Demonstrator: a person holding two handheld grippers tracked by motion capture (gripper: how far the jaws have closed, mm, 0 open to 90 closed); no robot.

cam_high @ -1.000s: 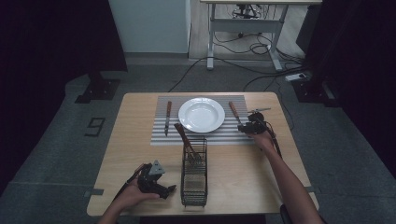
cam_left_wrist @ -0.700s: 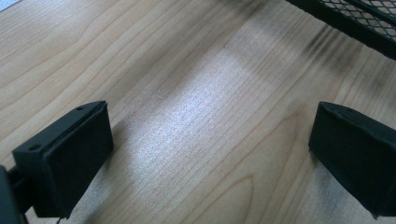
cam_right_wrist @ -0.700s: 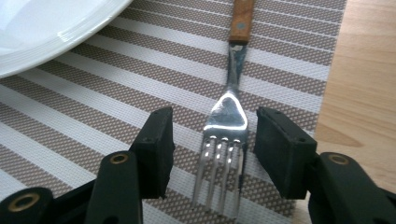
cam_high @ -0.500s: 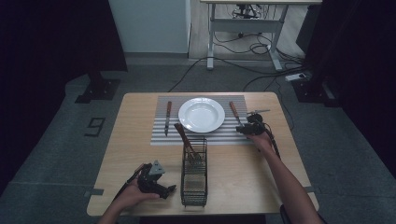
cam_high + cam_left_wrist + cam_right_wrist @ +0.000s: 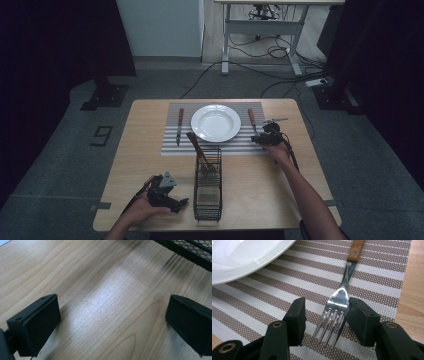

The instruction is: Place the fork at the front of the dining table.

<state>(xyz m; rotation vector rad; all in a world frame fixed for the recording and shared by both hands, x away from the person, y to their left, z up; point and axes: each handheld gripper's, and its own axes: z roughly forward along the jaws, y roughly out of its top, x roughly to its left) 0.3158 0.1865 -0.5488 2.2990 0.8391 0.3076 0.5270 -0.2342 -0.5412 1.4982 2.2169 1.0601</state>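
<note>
Grey carpet and trailing cables are surrounding a wooden table (image 5: 150,130) that is carrying a striped placemat (image 5: 172,150), with a white plate (image 5: 215,122) sitting at its middle. Nearer the person, a black wire caddy (image 5: 207,192) is standing on the bare wood, holding 1 wooden-handled utensil (image 5: 198,151) that is leaning out of it. A knife (image 5: 179,125) is lying on the mat left of the plate.

Right of the plate, the fork (image 5: 342,300) is lying flat on the mat, handle pointing away — and the right gripper (image 5: 263,138) is sitting at its tines with jaws released, 1 on each side, the right jaw just touching the tines' edge. This looks like a place setting, with the fork being set down or let go; lifting clear without dragging it is probably what comes next.

The left gripper (image 5: 167,195) is resting low beside the caddy, jaws spread wide over bare wood — holding nothing.
</note>
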